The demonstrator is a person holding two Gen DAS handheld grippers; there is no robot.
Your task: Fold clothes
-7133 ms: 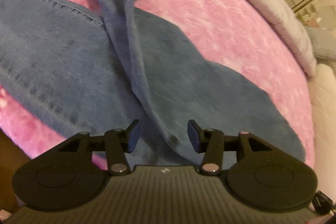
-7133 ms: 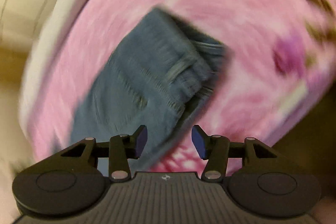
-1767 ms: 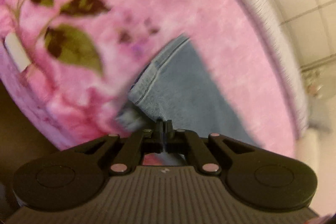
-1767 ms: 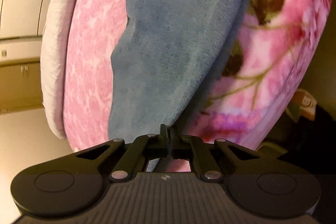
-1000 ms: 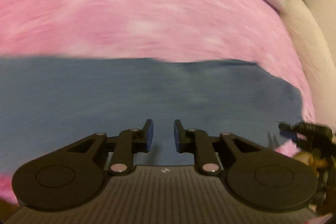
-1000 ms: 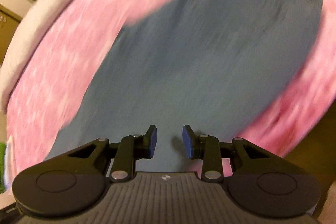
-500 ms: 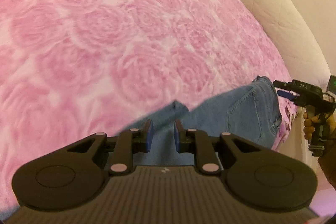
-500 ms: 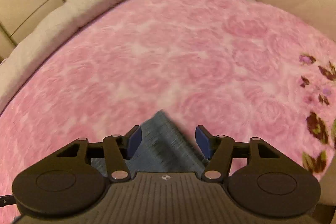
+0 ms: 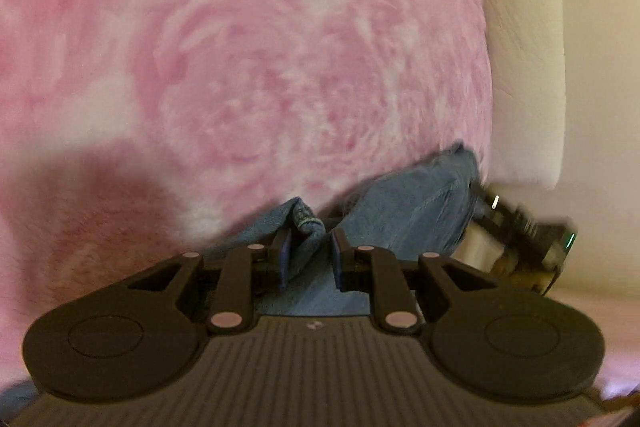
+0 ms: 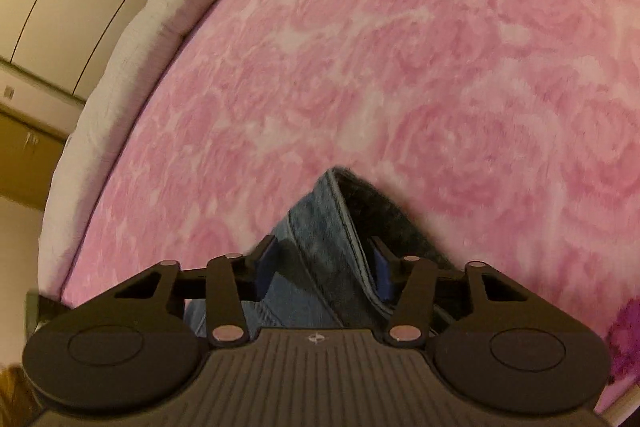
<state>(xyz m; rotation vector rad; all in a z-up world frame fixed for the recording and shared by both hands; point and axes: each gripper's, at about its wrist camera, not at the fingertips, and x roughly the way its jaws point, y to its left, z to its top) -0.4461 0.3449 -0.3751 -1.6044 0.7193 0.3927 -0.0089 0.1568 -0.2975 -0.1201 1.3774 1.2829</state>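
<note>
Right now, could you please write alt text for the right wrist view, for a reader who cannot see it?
The right gripper, seen from behind its two black fingers, is closing around a folded corner of blue jeans with a stitched hem. The jeans lie on a pink blanket with a rose pattern that fills most of the view. A pale quilted edge and beige wall panels curve along the left.

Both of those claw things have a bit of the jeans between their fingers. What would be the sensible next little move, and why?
Probably finish closing the right gripper on the jeans before lifting. Its jaws are closing, but they stand wide with gaps beside the denim edge between them, so nothing is held there. The left gripper sits narrow around a bunched fold of denim. The jeans lie on the pink blanket, so lifting now might drop that corner.
</note>
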